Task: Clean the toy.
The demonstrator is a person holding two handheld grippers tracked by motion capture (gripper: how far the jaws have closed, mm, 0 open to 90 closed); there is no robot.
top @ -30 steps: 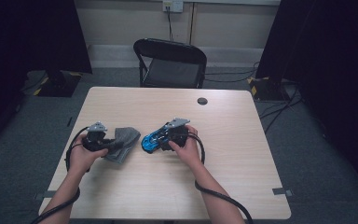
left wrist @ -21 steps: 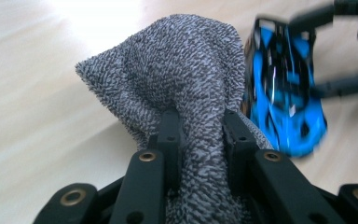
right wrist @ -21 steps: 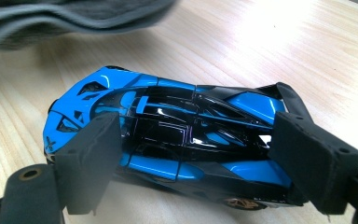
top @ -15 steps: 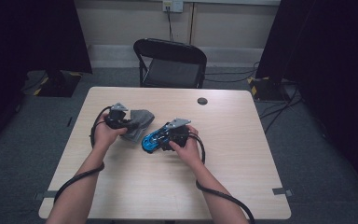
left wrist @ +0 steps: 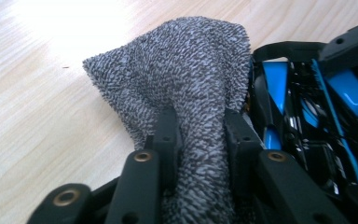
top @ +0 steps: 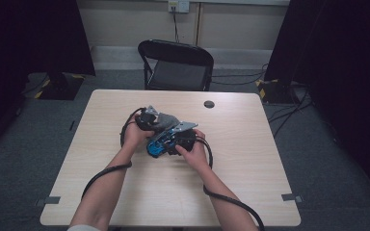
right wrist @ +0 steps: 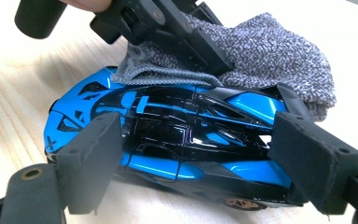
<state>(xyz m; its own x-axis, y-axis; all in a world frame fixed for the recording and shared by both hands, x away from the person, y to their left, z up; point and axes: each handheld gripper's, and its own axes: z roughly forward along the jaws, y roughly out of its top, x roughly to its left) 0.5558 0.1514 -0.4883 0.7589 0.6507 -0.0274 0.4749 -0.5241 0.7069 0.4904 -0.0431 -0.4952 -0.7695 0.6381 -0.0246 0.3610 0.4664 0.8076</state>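
Now that the left claw, pinching the grey cloth as its jaws ease slightly apart, has crossed the surface to the blue toy car clamped lengthwise in the right claw, wiping looks ready to begin.

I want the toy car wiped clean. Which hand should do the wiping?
Left, probably. The left gripper already pinches the grey cloth against the blue car, while the right gripper clamps the car.

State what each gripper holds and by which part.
The left gripper pinches a bunched fold of the grey cloth. The right gripper clamps the blue toy car by nose and tail.
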